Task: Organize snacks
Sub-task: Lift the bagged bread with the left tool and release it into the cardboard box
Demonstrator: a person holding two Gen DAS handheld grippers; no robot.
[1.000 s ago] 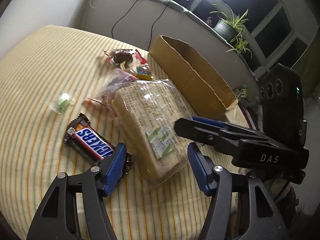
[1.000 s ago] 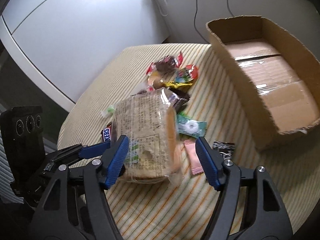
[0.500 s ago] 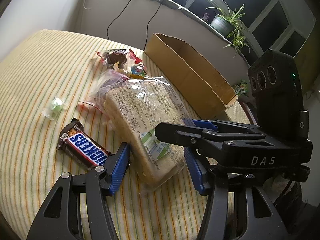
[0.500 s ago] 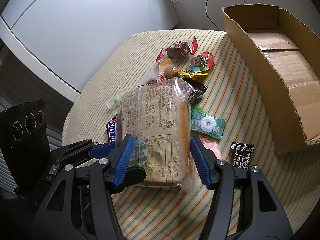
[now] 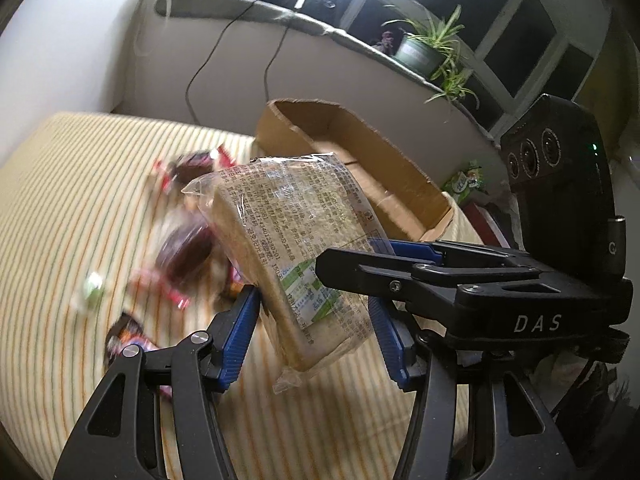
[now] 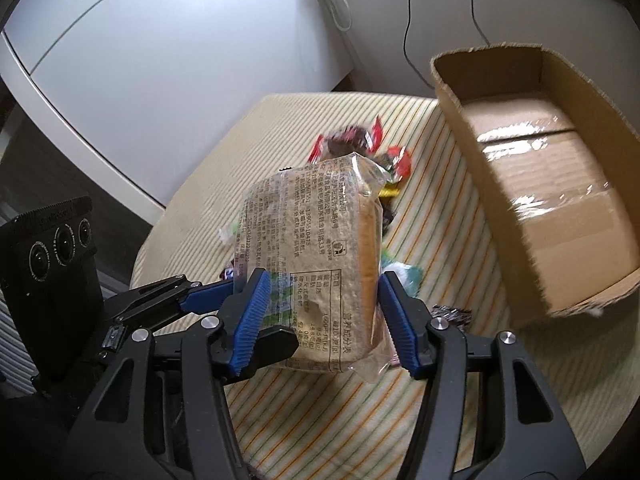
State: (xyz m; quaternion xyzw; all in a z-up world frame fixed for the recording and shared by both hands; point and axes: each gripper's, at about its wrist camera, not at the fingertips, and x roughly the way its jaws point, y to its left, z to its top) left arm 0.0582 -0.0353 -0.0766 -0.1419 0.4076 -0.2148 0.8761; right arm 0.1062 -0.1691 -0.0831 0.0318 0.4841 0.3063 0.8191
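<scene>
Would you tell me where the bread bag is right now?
The bread bag is off the striped cloth, clamped between both grippers, left of the cardboard box in the right wrist view.

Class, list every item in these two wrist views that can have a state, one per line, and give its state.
Bagged bread loaf: sealed, lifted off the striped cloth, tilted.
Left gripper: shut on the loaf.
Right gripper: shut on the loaf; jaws have just been closing.
Cardboard box: open-topped, nothing inside that shows.
Loose wrapped snacks: lying on the cloth, blurred.
</scene>
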